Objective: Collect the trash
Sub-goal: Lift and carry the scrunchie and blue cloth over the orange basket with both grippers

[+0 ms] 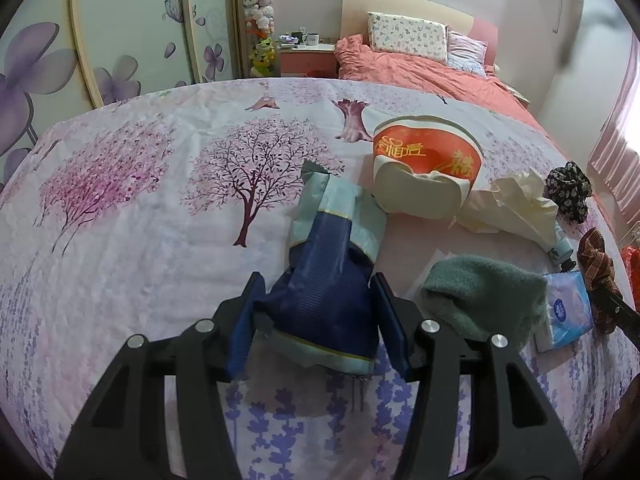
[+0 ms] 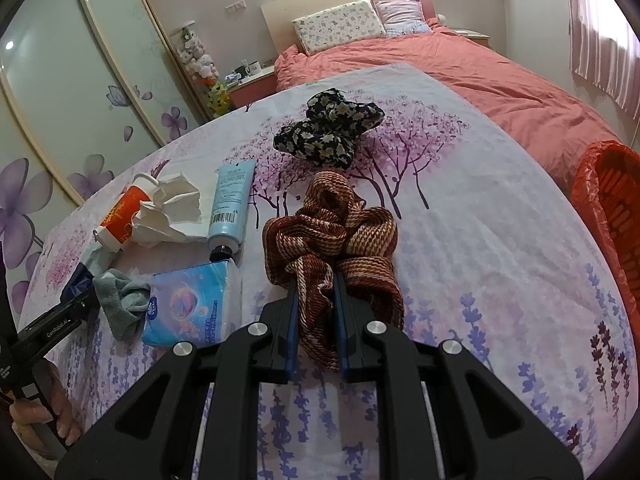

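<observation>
My left gripper (image 1: pixel 318 290) is shut on a crumpled blue and pale green wrapper (image 1: pixel 328 264) lying on the flowered sheet. My right gripper (image 2: pixel 316 292) is shut on a brown and red striped scrunchie (image 2: pixel 332 236). A crushed orange paper cup (image 1: pixel 424 160) and a crumpled white tissue (image 1: pixel 508 208) lie right of the wrapper; both show in the right wrist view, cup (image 2: pixel 120 216) and tissue (image 2: pixel 168 208). An orange trash basket (image 2: pixel 612 208) stands at the bed's right edge.
A grey-green cloth (image 1: pixel 484 296), a blue tissue pack (image 2: pixel 192 308), a light blue tube (image 2: pixel 232 204) and a black flowered scrunchie (image 2: pixel 328 128) lie on the sheet. A pink duvet (image 2: pixel 480 68) and pillows lie beyond. Wardrobe doors (image 1: pixel 120 32) stand left.
</observation>
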A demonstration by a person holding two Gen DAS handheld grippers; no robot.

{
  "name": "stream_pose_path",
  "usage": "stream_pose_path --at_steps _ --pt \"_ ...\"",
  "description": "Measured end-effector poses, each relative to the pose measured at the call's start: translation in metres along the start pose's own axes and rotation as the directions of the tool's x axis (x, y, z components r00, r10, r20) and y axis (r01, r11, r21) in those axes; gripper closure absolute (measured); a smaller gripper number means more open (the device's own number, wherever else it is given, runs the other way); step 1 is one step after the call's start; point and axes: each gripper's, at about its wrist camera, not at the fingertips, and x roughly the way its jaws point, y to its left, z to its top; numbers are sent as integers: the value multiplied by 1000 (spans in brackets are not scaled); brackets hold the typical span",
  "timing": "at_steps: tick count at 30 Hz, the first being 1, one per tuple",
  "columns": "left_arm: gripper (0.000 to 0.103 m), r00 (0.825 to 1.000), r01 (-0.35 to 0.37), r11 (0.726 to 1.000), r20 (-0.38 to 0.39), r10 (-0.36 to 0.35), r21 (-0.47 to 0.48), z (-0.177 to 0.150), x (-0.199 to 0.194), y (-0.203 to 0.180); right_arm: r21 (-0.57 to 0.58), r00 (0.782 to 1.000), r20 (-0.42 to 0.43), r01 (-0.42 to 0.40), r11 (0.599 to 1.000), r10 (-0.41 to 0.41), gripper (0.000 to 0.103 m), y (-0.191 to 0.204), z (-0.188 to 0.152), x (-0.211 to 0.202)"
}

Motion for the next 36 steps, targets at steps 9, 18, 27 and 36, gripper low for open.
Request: stream_pose_path --at_steps 9,18,27,36 --pt "58 996 84 994 25 -83 -74 -1 -6 17 -19 1000 9 -1 1000 1 89 0 -1 -4" --pt "76 996 80 992 50 -75 -98 -7 -21 34 -47 998 57 -20 999 23 91 8 -4 -22" --pt "76 989 82 995 125 -73 -62 3 -71 24 -49 988 145 -48 998 55 91 5 13 -63" --pt "76 977 130 991 167 -133 31 10 -116 -37 -31 968 247 -45 998 52 91 -13 24 -109"
